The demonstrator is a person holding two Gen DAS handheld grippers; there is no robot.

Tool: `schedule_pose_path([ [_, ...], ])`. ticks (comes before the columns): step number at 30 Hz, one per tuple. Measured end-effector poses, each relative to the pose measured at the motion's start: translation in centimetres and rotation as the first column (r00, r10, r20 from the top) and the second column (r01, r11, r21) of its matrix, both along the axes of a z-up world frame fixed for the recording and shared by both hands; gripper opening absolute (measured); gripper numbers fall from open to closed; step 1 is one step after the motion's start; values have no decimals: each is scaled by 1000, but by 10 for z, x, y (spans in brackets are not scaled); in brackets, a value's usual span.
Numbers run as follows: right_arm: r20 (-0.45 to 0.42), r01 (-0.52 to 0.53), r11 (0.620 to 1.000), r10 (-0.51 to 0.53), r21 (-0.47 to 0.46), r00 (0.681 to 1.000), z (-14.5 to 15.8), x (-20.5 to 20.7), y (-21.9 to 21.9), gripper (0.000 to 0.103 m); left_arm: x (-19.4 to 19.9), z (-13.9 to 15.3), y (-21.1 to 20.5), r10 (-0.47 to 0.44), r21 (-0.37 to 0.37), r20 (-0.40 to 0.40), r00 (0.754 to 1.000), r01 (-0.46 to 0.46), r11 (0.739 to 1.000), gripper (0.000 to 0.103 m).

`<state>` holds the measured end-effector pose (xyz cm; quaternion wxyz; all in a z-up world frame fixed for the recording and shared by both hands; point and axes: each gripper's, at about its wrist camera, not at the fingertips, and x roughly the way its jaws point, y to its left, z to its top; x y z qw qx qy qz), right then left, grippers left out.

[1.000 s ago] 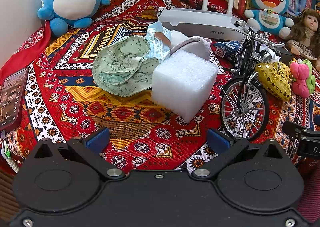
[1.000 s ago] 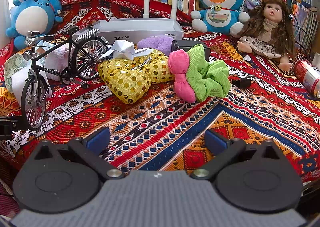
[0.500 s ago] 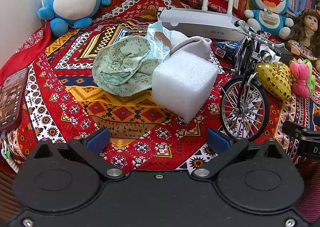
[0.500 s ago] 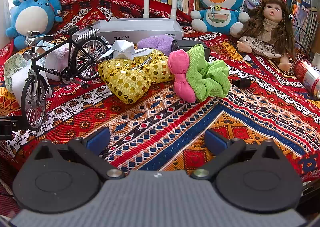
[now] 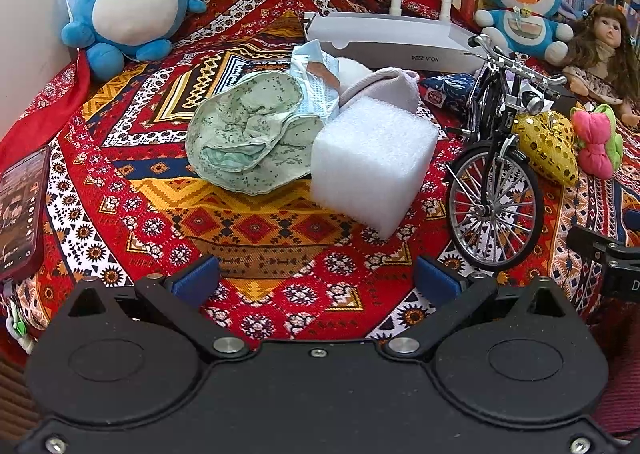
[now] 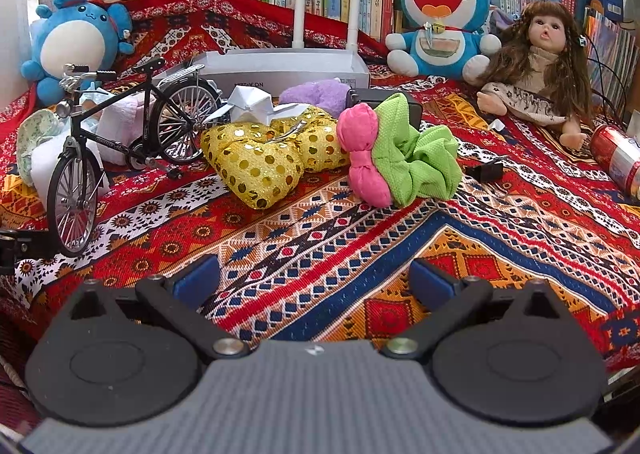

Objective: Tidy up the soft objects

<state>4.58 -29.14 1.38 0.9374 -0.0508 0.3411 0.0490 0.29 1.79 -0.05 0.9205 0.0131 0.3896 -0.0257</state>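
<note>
In the left wrist view a white foam cube (image 5: pixel 372 162) rests on the patterned cloth beside a crumpled pale green floral fabric (image 5: pixel 250 134) and a pinkish-white sock (image 5: pixel 384 88). My left gripper (image 5: pixel 316 280) is open, low over the cloth, a short way in front of the cube. In the right wrist view a gold sequin bow (image 6: pixel 264 156) and a pink-and-green scrunchie (image 6: pixel 396 152) lie mid-cloth, with a purple fluffy item (image 6: pixel 320 94) behind them. My right gripper (image 6: pixel 314 278) is open and empty, well short of them.
A model bicycle (image 5: pixel 496 166) stands between the two groups. A white tray (image 6: pixel 280 70), a blue round plush (image 5: pixel 128 10), a blue cat plush (image 6: pixel 440 22) and a doll (image 6: pixel 536 66) line the back. A phone (image 5: pixel 20 214) lies far left, a red can (image 6: pixel 616 158) far right.
</note>
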Motion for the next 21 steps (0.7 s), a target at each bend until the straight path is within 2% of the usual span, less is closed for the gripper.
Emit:
schedule_pose_path([
  [7,55,4,1000,-4,7,998,-3,-5,-1,103,-2,0,-1,7,0,10,1000,-7,1000,103],
  [11,49,1,1000,-2,8,999,-2,-4,-1,103,-3,1,-1,3,-6,19,1000,-3,1000,103],
  [16,49,-33,999,32,34,998,3,-3,-3,103,0,8,6,6,-68,34,999,-4,998,102],
  [21,128,-80,996,75,37,989,15,-6,-1,103,0,22,11,9,-79,96,995,-1,997,97],
])
